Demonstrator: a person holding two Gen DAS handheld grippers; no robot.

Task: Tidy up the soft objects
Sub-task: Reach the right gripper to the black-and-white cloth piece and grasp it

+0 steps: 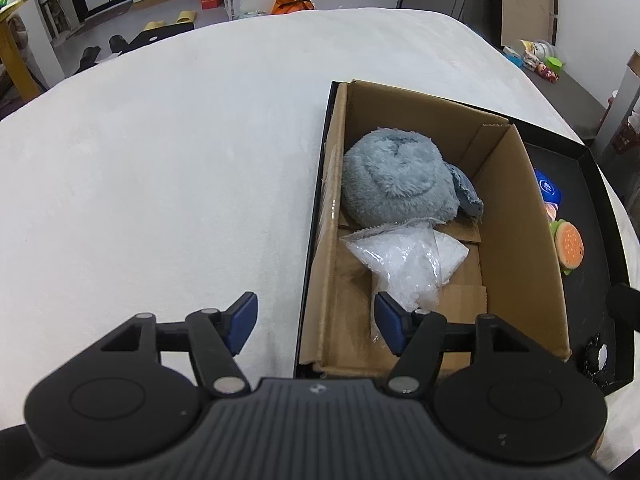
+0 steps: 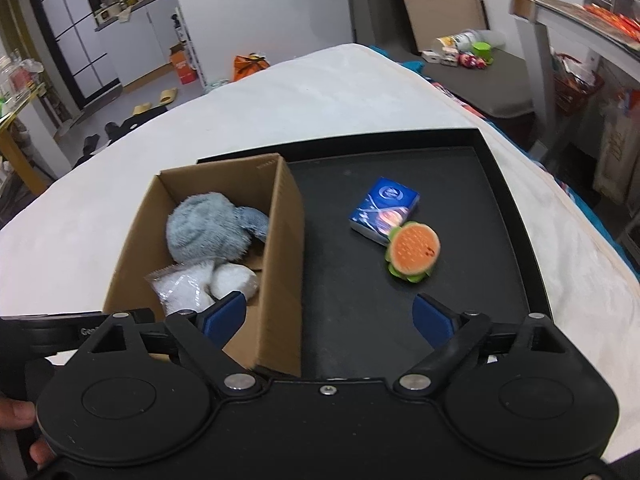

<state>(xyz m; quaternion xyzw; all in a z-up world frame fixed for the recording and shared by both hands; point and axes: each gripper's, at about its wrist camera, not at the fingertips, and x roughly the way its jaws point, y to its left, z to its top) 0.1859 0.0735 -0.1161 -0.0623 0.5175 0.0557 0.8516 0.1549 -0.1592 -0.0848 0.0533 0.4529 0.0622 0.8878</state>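
A cardboard box (image 1: 516, 216) (image 2: 286, 216) stands in the left part of a black tray (image 2: 480, 216) (image 1: 600, 208). Inside it lie a grey-blue plush toy (image 1: 394, 178) (image 2: 208, 230) and a clear bag of white filling (image 1: 404, 262) (image 2: 180, 292). On the tray's floor lie a blue tissue pack (image 2: 385, 210) (image 1: 549, 192) and a plush burger (image 2: 414, 252) (image 1: 570, 250). My left gripper (image 1: 316, 322) is open and empty over the box's near left wall. My right gripper (image 2: 330, 318) is open and empty above the tray's near edge, short of the burger.
The tray sits on a white padded table (image 1: 160, 168) (image 2: 320, 92). A dark low table with small toys (image 2: 480, 60) stands beyond the far right. A metal shelf (image 2: 560, 12) stands at the right. Boxes, bags and slippers lie on the floor behind.
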